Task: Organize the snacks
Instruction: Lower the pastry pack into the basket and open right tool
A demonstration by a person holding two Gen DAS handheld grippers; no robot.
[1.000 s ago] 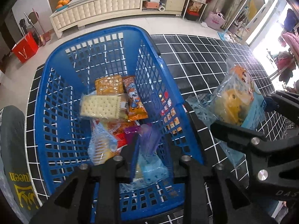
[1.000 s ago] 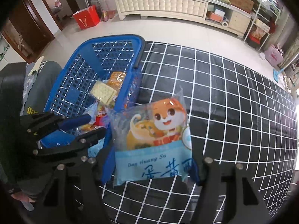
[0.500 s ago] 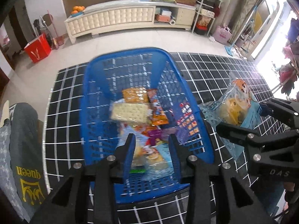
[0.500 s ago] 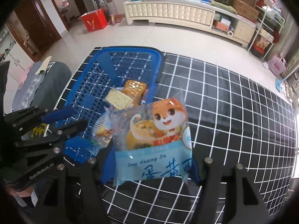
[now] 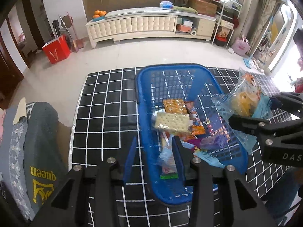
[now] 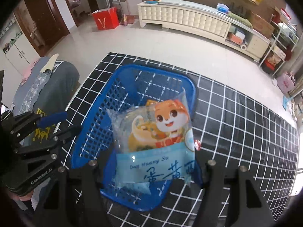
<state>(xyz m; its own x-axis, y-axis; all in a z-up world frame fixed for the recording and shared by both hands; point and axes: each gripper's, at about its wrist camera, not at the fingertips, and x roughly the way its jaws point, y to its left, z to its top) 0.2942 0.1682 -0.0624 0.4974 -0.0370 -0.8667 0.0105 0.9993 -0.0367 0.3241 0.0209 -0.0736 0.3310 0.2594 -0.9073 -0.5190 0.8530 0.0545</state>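
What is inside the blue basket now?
The blue basket holds a pile of snack packets: a pale cracker pack on top, an orange packet behind it, purple and blue wrappers nearer. What lies under this pile is covered.

- A home living room, going by the long cream sideboard with tufted door panels that stands against the far wall.
- A bowl of oranges sits on the left end of the sideboard.
- A red paper gift bag and a broom stand on the pale tiled floor to the left of the sideboard.
- A wire rack crowded with household goods stands just right of the sideboard.
- Dark wooden doors open further left.
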